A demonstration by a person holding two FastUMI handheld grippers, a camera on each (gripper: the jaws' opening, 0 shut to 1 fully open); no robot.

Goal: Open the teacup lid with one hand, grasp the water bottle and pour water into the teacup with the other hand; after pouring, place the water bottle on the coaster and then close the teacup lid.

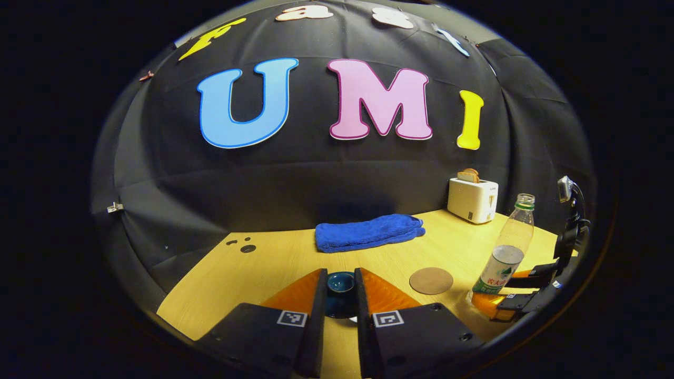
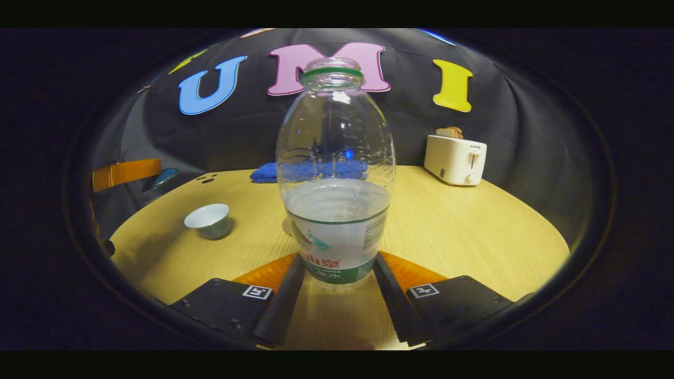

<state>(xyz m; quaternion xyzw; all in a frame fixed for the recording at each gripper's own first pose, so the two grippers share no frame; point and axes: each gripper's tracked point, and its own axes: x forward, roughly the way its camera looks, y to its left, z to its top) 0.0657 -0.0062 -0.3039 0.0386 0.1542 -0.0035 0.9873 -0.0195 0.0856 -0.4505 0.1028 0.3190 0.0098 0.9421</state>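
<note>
While uncapped, water bottle (image 2: 335, 184) about half full, upright between right gripper (image 2: 337, 287) fingers.

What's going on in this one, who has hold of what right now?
The left gripper is closed on the dark teal teacup lid and holds it up, so the teacup sits uncovered on the wooden table. The right gripper has its fingers either side of the water bottle, uncapped, part full and roughly upright. The round coaster is bare. A blue towel and a white toaster sit near the back.
</note>
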